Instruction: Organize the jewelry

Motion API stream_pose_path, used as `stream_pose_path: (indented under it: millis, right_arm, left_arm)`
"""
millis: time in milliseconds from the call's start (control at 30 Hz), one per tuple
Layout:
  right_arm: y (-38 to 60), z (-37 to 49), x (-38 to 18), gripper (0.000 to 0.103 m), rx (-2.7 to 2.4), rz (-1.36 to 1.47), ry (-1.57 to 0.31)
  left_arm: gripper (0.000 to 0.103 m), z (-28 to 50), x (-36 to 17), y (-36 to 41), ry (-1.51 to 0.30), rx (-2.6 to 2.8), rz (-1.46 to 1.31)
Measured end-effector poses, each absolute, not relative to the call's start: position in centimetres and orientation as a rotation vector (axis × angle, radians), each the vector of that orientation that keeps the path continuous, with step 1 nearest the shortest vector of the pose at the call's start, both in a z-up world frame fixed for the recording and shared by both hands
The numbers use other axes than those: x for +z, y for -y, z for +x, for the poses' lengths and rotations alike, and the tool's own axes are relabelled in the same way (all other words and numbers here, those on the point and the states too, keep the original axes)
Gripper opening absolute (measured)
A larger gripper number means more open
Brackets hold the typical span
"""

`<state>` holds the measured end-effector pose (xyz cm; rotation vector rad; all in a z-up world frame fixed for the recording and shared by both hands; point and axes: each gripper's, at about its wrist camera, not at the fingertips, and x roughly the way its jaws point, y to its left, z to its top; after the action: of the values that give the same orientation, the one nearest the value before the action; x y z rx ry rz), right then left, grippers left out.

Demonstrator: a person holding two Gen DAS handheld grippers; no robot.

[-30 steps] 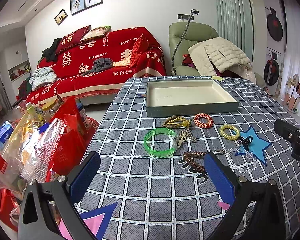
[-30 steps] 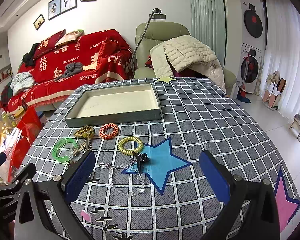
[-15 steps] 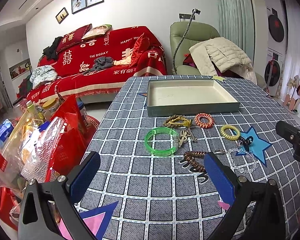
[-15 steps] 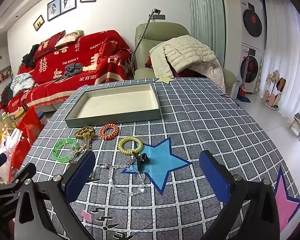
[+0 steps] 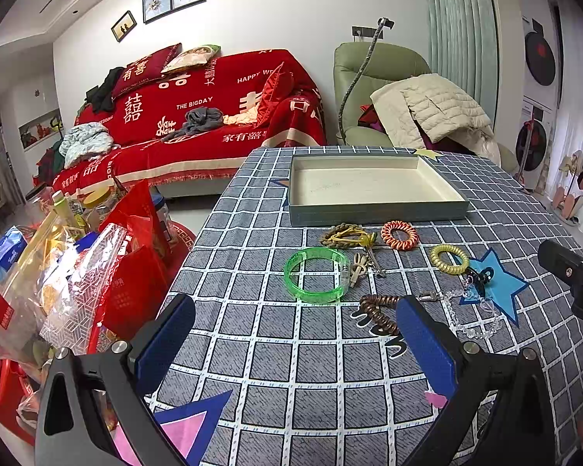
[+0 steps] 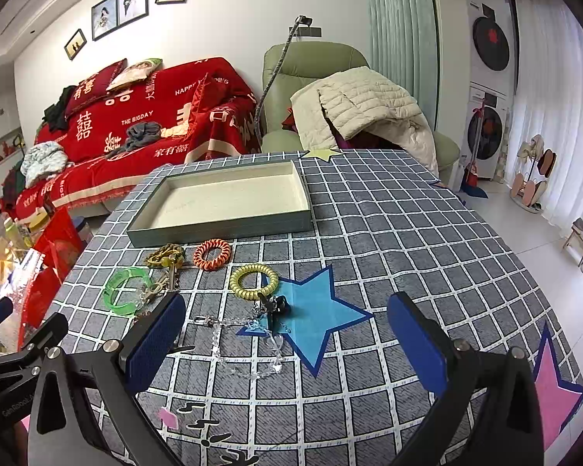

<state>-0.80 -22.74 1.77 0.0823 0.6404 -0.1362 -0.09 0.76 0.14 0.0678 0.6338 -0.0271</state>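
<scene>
Both hand-held grippers, left (image 5: 295, 343) and right (image 6: 287, 339), hover spread wide and holding nothing over the tabletop (image 6: 408, 233). Nearer them than the shallow tray (image 6: 221, 223) lie the green bangle (image 5: 316, 275), orange coil (image 6: 212, 254), yellow coil (image 6: 253, 281) and clear bead chain (image 6: 252, 349)

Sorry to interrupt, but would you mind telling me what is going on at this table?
A person holds two grippers over a checked tablecloth, both open and empty. The left gripper and right gripper hover near the jewelry: a green plastic bangle, orange coil band, yellow coil band and clear bead chain. The shallow grey tray holds nothing yet.
</scene>
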Motion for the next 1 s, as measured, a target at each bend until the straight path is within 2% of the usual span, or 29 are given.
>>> stream_pose_path:
  millis: [1000]
  right_arm:
    - [22.52,-1.07,1.63,0.103,-0.136,0.082,-0.646]
  left_arm:
    - [0.103,-0.14,0.1,-0.84,-0.635,-0.029,0.064]
